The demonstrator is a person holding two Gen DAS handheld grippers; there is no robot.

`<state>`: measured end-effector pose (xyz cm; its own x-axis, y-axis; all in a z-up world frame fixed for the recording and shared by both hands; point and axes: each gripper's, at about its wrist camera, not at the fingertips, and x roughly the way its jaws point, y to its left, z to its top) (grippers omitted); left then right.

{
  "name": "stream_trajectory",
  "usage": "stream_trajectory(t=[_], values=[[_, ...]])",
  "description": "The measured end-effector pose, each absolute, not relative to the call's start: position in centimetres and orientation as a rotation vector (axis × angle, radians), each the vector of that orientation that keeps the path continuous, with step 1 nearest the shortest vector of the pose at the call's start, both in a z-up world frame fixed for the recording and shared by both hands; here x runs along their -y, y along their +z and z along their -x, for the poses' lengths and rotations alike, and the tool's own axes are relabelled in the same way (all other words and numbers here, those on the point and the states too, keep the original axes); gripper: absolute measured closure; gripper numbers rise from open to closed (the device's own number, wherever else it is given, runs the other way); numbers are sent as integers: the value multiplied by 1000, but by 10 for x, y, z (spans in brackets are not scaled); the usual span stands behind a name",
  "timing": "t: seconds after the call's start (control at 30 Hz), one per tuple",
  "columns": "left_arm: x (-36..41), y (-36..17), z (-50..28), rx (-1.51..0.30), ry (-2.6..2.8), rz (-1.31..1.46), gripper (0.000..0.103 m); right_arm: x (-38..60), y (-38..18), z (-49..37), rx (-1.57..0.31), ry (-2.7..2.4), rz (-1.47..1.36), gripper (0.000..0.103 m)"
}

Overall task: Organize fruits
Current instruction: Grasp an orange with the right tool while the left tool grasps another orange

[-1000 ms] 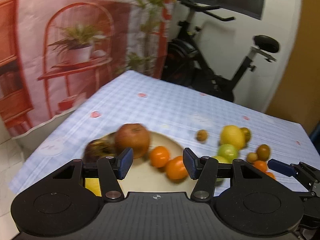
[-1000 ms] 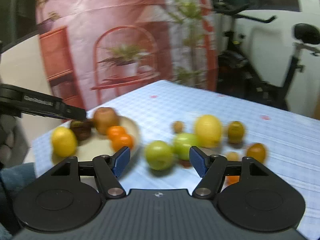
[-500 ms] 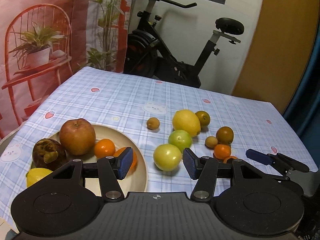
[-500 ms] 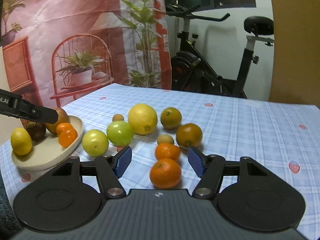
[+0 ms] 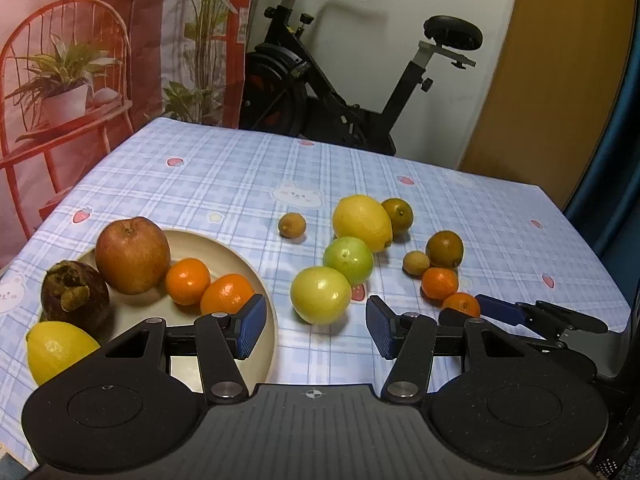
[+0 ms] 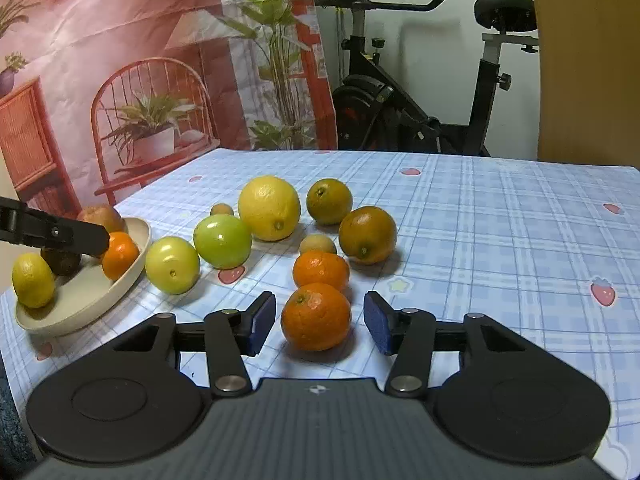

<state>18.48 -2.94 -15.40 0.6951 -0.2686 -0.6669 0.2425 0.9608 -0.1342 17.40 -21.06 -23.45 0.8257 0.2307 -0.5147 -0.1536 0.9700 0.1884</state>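
1. Left wrist view: left hand-held gripper (image 5: 316,330) partly spread, blue ribbed pads apart, gripping nothing. Pale yellow-green fruit (image 5: 321,295) just beyond the gap, smooth and round, resting on the counter (image 5: 224,184), clear of both pads.
2. Same view, left pad over the rim of a round beige plate (image 5: 224,248), matte and shallow. On the plate: russet apple (image 5: 133,255) with dull skin, two glossy tangerines (image 5: 188,281) side by side, a dark wrinkled fruit (image 5: 75,297) with a dry stem cap, and a plate lemon (image 5: 56,350) at the near edge.
3. Same view, loose on the checked blue cloth: green fruit (image 5: 348,260) touching the yellow-green one, large lemon (image 5: 362,223) with pebbled peel behind it, dark greenish oranges (image 5: 444,249) and small tan round fruits (image 5: 292,225) nearby. At the right edge, right hand-held gripper (image 5: 470,312), its fingers flanking a small orange tangerine.
4. Right wrist view: right hand-held gripper (image 6: 319,322) with jaws just narrowed, near tangerine (image 6: 316,316) between the blue pads, a sliver of space visible on each side, so not yet clamped. Dimpled shiny peel, green stem scar on top, resting on the cloth.
5. Same view: second tangerine (image 6: 321,270) just behind, touching or nearly so; beyond it a small tan fruit, two dull green-brown oranges, the big lemon and the two green fruits. Plate at far left, one black finger of the left hand-held gripper over it.
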Motion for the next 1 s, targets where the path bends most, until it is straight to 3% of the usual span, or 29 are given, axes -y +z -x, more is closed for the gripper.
stream_trajectory(t=[0.13,0.67,1.0], values=[[33,-156,-184,-754,-294,16,45,209,-236,-177,-587,207,-137,60],[40,-158,-195,-784,-342,23,45,218,-230,-169,-551,196,-156,61],[102,-173,-215,-804,-530,-53,45,260,-228,-156,-547,99,-260,61]])
